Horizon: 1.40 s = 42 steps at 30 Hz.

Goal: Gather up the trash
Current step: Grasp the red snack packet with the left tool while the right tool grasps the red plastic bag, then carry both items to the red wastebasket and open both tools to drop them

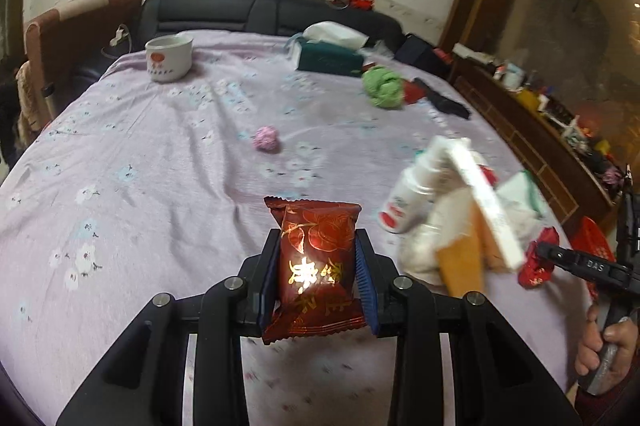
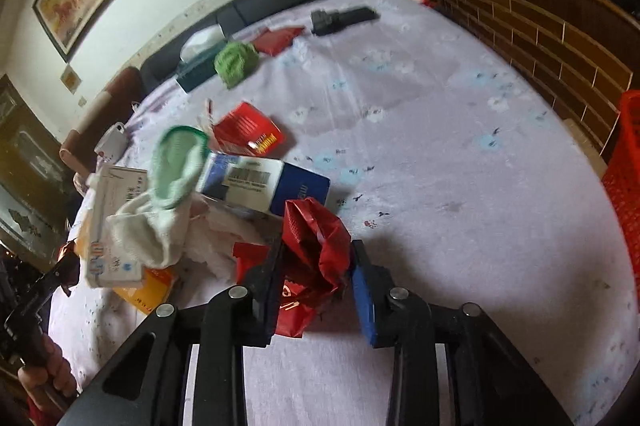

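Observation:
My left gripper (image 1: 318,246) is shut on a dark red snack packet (image 1: 316,266) with gold print, held upright over the lilac floral bedsheet (image 1: 160,186). My right gripper (image 2: 316,246) is shut on a crumpled red wrapper (image 2: 308,226). In the left wrist view that right gripper (image 1: 540,256) shows at the far right edge with the red wrapper (image 1: 532,276) at its tip. A small pink crumpled ball (image 1: 266,138) lies mid-bed. A green crumpled wad (image 1: 384,86) lies farther back.
A pile (image 2: 168,186) of boxes, a sock, a white bottle (image 1: 408,194) and an orange packet lies beside the right gripper. A red slatted basket (image 2: 628,186) stands at the bed's right. A white cup (image 1: 168,58) and a tissue box (image 1: 328,54) sit near the headboard.

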Each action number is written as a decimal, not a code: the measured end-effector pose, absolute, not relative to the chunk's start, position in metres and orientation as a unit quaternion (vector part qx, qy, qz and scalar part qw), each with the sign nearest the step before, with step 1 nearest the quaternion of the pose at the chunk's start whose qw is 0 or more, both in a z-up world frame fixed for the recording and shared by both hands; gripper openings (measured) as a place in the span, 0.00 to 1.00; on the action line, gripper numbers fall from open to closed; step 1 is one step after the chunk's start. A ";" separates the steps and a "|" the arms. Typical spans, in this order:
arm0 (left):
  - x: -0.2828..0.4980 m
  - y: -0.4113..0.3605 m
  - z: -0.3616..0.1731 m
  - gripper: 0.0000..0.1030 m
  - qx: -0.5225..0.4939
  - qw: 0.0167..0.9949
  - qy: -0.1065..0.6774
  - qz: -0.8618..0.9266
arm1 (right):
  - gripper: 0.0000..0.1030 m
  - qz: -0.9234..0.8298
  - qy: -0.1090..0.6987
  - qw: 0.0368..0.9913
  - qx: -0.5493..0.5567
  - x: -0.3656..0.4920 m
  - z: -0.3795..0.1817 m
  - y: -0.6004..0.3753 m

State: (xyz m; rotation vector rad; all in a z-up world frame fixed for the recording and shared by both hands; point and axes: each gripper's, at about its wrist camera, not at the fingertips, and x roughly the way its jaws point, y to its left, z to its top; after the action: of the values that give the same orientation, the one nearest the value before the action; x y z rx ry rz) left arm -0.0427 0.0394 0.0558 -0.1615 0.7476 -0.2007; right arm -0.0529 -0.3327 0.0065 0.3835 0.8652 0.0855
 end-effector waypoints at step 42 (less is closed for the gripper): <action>-0.098 -0.415 0.123 0.32 0.079 0.808 0.343 -0.473 | 0.33 -0.187 0.236 0.916 0.266 -0.240 0.078 -0.612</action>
State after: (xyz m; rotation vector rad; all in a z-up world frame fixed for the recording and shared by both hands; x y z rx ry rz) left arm -0.0980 -0.4154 0.1228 0.1700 0.7328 -1.0121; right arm -0.2404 -0.6116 0.0780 0.5483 0.4868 -0.3844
